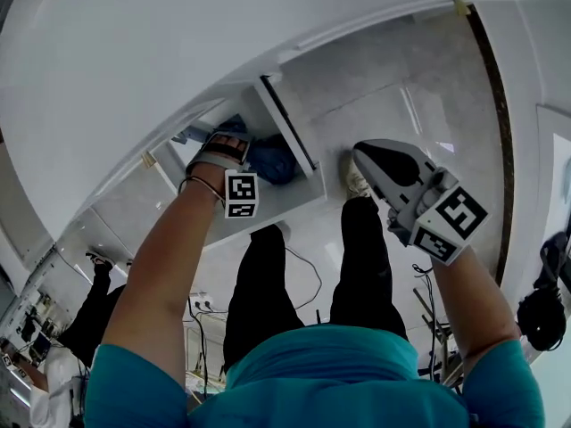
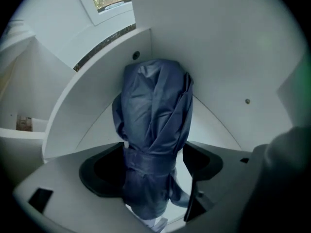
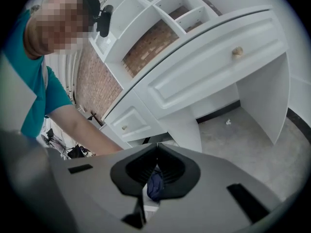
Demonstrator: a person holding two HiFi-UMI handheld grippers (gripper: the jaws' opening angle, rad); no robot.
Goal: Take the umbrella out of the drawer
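Note:
A folded dark blue umbrella [image 2: 153, 110] lies in the open white drawer [image 2: 87, 106]. My left gripper [image 2: 153, 166] points straight down into the drawer, jaws spread wide on either side of the umbrella's strapped lower part; a strip of drawer shows beside the right jaw. In the head view the left gripper [image 1: 223, 145] hangs over the drawer [image 1: 294, 132], next to the umbrella [image 1: 272, 160]. My right gripper [image 1: 361, 152] is to the drawer's right, above the floor, jaws together and holding nothing. In its own view the right gripper [image 3: 156, 147] faces the desk, and the umbrella [image 3: 155, 186] shows far off below the joined tips.
The white desk [image 3: 209, 72] has more drawers with round knobs [image 3: 237, 51] and an open kneehole above grey floor tiles [image 3: 252, 144]. My legs and shoes [image 1: 357, 185] stand just before the drawer. Cables [image 1: 303, 275] lie on the floor; another person [image 1: 89, 319] stands at lower left.

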